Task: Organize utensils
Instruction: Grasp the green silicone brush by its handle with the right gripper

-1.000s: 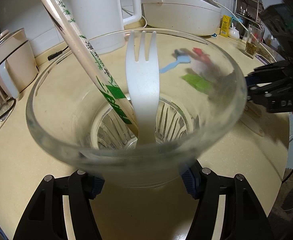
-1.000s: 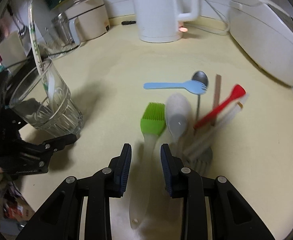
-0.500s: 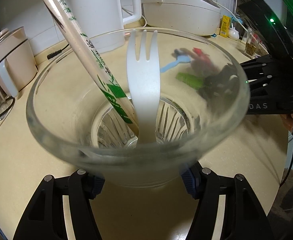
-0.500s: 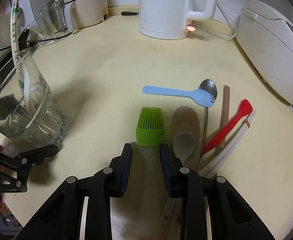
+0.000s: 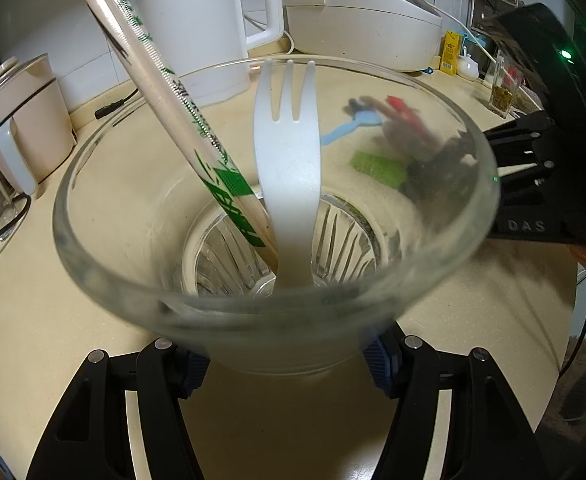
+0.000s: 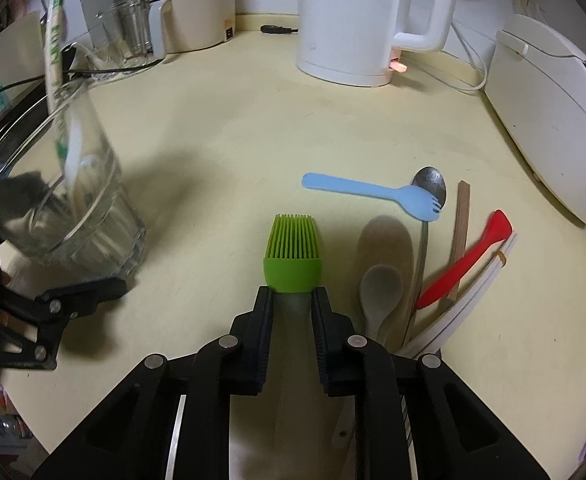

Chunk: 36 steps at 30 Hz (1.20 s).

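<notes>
My left gripper (image 5: 285, 364) is shut on a clear ribbed glass (image 5: 141, 264), which holds a white plastic fork (image 5: 287, 168) and paper-wrapped chopsticks (image 5: 165, 88). In the right wrist view that glass (image 6: 89, 216) stands tilted at the left. My right gripper (image 6: 292, 300) points down at the counter, its jaws closing on the translucent handle of a green silicone brush (image 6: 293, 252); the pads touch the handle just behind the green head. Beside it lie a blue fork (image 6: 373, 192), a metal spoon (image 6: 431, 184), a grey spoon (image 6: 381, 292), a red spatula (image 6: 469, 260) and a wooden stick (image 6: 461, 220).
A white kettle (image 6: 357, 20) stands at the back of the cream counter (image 6: 233, 140), a white rice cooker (image 6: 553, 120) at the right. A beige appliance (image 6: 197, 8) and glass jars (image 6: 133, 28) sit back left, with a cable in front.
My right gripper slid forward along the brush handle up to the green head, and its jaws narrowed onto the handle. The left gripper and glass stayed still.
</notes>
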Available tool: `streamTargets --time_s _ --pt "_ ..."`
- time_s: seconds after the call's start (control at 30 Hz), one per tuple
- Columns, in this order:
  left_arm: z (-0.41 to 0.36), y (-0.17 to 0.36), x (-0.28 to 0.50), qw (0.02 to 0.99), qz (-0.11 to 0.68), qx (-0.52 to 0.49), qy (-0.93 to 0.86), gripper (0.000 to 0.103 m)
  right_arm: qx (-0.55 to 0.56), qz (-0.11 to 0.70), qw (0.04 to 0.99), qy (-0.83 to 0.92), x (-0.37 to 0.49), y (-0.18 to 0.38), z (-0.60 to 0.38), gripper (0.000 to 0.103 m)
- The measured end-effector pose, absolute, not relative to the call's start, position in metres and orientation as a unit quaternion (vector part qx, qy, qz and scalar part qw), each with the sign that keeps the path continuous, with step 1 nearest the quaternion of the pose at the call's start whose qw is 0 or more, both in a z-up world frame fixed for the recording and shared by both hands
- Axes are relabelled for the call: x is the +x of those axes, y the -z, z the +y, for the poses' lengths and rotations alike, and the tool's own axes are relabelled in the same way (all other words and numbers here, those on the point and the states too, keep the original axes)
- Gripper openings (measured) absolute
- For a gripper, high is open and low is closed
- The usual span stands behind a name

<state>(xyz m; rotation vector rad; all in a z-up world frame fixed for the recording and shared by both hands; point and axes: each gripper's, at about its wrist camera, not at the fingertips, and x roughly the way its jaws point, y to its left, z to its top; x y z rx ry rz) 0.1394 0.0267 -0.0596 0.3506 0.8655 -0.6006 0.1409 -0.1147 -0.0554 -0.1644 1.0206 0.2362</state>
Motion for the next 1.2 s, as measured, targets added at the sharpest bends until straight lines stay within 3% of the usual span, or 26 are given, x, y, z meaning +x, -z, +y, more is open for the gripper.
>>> streamTargets --time_s 0.43,0.6,1.2 --pt "0.026 0.059 0.141 0.849 0.412 0.165 0.286 0.069 -0.06 0.501 0.837 -0.21 0.087 0.054 -0.105 0.019" --pt "0.025 0.06 0.141 0.849 0.412 0.165 0.287 0.069 -0.064 0.495 0.843 -0.2 0.079 0.048 -0.106 0.032" --pt "0.025 0.06 0.141 0.849 0.412 0.165 0.287 0.069 -0.091 0.478 0.855 -0.178 0.111 0.056 -0.083 0.034"
